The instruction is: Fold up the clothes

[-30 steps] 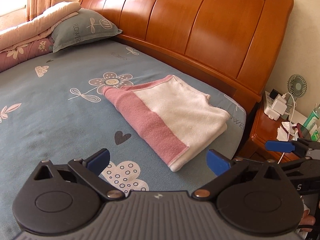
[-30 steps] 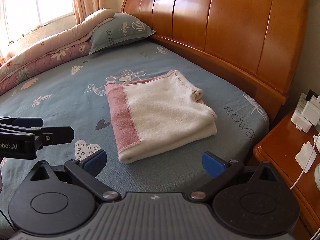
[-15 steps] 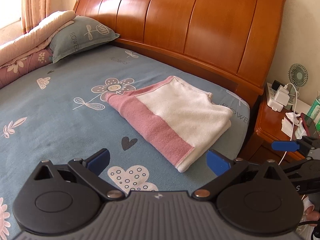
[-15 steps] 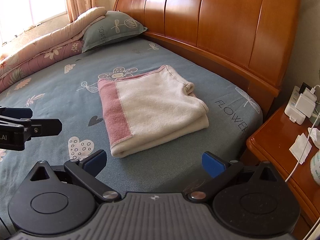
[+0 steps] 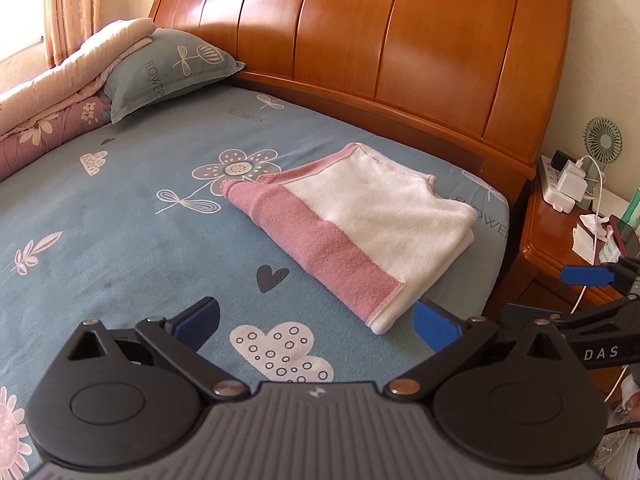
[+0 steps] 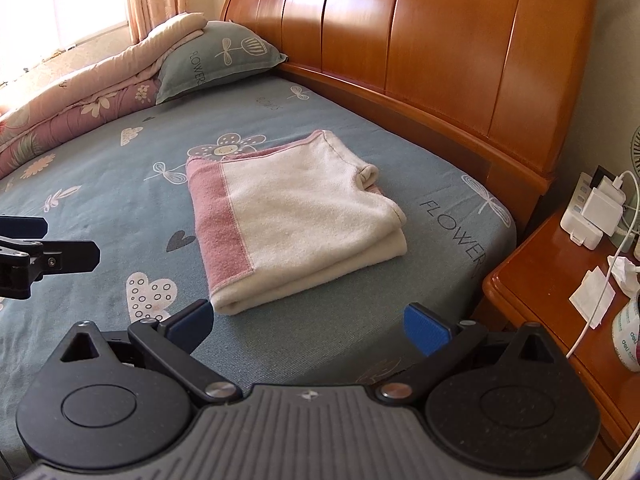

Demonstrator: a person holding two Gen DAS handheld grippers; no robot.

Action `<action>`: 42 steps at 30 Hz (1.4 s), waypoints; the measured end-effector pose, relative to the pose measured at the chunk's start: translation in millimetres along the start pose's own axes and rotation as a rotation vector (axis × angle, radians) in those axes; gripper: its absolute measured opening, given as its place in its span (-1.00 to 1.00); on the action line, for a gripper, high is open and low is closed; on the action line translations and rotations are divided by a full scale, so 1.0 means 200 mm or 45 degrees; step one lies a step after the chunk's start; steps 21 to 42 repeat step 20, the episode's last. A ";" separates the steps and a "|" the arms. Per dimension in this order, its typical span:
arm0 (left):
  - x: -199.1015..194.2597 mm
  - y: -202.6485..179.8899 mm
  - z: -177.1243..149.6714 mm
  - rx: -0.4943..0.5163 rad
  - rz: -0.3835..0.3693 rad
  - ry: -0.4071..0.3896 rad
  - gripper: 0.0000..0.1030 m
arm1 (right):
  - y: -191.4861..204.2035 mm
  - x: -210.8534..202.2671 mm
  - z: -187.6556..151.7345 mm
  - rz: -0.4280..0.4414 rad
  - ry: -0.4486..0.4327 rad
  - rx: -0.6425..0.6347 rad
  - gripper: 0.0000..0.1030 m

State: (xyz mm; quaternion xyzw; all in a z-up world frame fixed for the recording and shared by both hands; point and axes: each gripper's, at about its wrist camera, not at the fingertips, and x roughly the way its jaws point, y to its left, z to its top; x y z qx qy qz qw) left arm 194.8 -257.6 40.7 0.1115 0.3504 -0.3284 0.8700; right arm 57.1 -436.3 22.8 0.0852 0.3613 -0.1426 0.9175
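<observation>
A white garment with a pink band lies folded into a thick rectangle on the blue patterned bed sheet, near the headboard corner. My left gripper is open and empty, held back from the garment's near corner. My right gripper is open too, with nothing between its blue fingertips, just short of the garment's near edge. Each gripper's blue tip shows at the side of the other's view.
A wooden headboard runs behind the bed. A blue pillow and a rolled quilt lie at the far left. A wooden nightstand at the right carries chargers, cables, tissues and a small fan.
Both grippers have drawn back and up from the folded garment, which now sits farther off in both views. The garment has not moved.
</observation>
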 end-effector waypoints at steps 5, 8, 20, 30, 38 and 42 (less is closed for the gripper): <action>0.01 -0.01 -0.01 0.008 -0.015 0.006 0.99 | 0.00 0.01 0.00 -0.005 0.003 -0.002 1.00; 0.01 -0.01 -0.02 -0.007 -0.037 0.007 0.99 | 0.01 0.01 -0.01 -0.008 0.006 -0.010 1.00; 0.01 -0.01 -0.03 -0.032 -0.100 0.007 0.99 | 0.02 0.04 -0.02 -0.012 0.019 -0.016 1.00; 0.01 -0.01 -0.03 -0.032 -0.100 0.007 0.99 | 0.02 0.04 -0.02 -0.012 0.019 -0.016 1.00; 0.01 -0.01 -0.03 -0.032 -0.100 0.007 0.99 | 0.02 0.04 -0.02 -0.012 0.019 -0.016 1.00; 0.01 -0.01 -0.03 -0.032 -0.100 0.007 0.99 | 0.02 0.04 -0.02 -0.012 0.019 -0.016 1.00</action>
